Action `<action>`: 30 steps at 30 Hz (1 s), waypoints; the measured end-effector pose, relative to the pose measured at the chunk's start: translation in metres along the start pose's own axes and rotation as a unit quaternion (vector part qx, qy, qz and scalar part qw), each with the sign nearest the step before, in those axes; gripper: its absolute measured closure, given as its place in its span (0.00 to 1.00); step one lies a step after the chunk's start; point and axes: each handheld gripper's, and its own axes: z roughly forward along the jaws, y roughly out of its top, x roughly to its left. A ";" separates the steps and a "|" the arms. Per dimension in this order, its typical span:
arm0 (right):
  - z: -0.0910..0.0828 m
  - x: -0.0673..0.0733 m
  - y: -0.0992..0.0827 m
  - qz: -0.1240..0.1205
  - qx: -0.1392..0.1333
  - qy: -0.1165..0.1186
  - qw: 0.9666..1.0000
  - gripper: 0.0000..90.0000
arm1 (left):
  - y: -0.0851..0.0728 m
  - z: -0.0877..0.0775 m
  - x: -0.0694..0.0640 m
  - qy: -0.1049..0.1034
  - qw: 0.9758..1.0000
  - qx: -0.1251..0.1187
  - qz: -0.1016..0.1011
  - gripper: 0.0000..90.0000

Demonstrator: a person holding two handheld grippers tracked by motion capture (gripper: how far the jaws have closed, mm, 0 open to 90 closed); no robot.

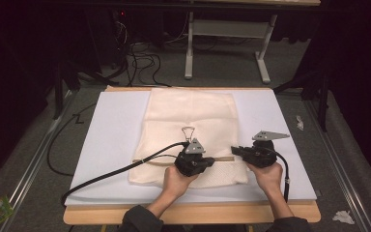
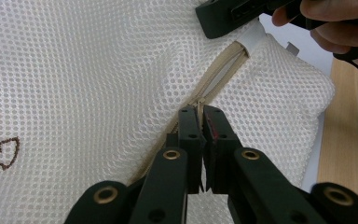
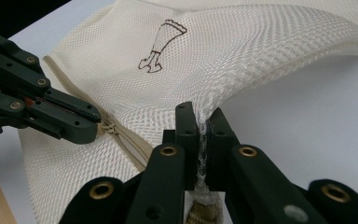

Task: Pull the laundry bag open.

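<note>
Centrally on the white surface [image 1: 111, 135] lies a flat mesh laundry bag [image 1: 188, 121]. Left claw [image 2: 200, 123] is clamped on its zipper pull [image 2: 198, 111]. Right claw [image 3: 203, 122] is pinched tight on the bag's mesh edge.

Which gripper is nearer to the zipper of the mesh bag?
The left. The left gripper has its fingers shut right on the zipper of the mesh bag. The right gripper is shut on the bag's mesh edge, beside the zipper's end.

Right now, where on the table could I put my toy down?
Bare white mat lies left of the mesh bag, and more lies right of it. The near middle is crowded: the left gripper grips the zipper and the right gripper pinches the bag's edge.
</note>
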 end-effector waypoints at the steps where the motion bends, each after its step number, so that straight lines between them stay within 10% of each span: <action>1: 0.000 0.000 0.000 -0.002 0.000 -0.001 1.000 0.97 | 0.000 0.000 0.000 0.000 1.000 -0.001 0.000 0.97; 30: -0.002 -0.001 0.000 -0.003 0.000 -0.005 1.000 0.97 | -0.005 -0.016 0.007 0.015 1.000 0.002 0.003 0.97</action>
